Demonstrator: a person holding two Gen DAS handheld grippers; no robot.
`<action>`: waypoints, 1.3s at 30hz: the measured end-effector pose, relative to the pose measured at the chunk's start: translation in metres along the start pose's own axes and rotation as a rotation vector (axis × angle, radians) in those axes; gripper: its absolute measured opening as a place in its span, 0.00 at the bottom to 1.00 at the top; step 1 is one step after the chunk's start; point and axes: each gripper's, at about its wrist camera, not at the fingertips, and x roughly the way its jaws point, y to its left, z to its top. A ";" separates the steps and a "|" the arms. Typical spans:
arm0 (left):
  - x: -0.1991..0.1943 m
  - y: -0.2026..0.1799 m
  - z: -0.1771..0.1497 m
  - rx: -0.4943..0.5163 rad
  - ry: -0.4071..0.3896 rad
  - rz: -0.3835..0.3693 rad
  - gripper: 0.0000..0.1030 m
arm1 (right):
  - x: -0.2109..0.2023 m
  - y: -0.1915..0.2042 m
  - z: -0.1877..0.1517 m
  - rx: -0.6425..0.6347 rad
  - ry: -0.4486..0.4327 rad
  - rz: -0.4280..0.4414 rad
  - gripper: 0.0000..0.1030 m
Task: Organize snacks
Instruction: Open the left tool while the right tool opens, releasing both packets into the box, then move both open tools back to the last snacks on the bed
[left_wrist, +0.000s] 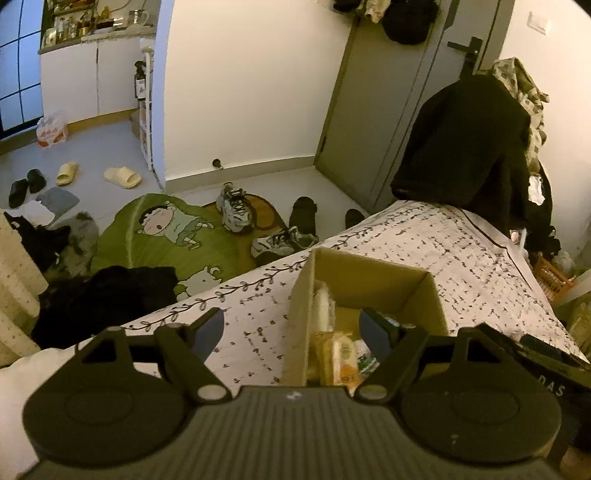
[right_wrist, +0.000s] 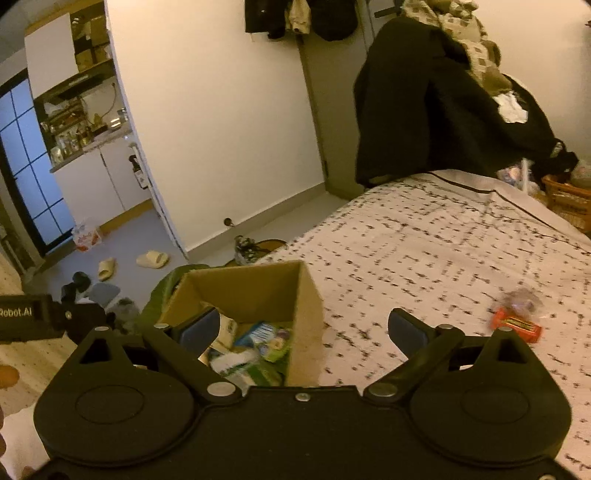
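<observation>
Fingers spread wide and holding nothing on both the left gripper (left_wrist: 291, 328) and the right gripper (right_wrist: 303, 328), each poised over the open cardboard box (right_wrist: 306, 295) that stands on the patterned bedspread (right_wrist: 443, 240). Snack packets (right_wrist: 255, 343) lie jumbled inside the box. To its right, well apart on the bedspread, lies an orange-red candy packet (right_wrist: 517, 326) just beside a clear wrapper (right_wrist: 522, 299).

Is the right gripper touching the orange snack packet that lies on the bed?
Apart. The right wrist view shows the right gripper open and empty, with patterned bedsheet visible between its right finger and the orange snack packet.
</observation>
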 end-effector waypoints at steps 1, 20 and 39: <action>0.001 -0.003 -0.001 0.003 -0.002 -0.004 0.76 | -0.003 -0.003 -0.001 0.003 0.005 -0.008 0.96; 0.012 -0.077 -0.015 0.076 -0.009 -0.100 0.76 | -0.022 -0.070 -0.001 0.133 -0.025 -0.143 0.98; 0.035 -0.141 -0.022 0.143 -0.018 -0.173 0.76 | -0.024 -0.140 -0.018 0.274 -0.026 -0.222 0.98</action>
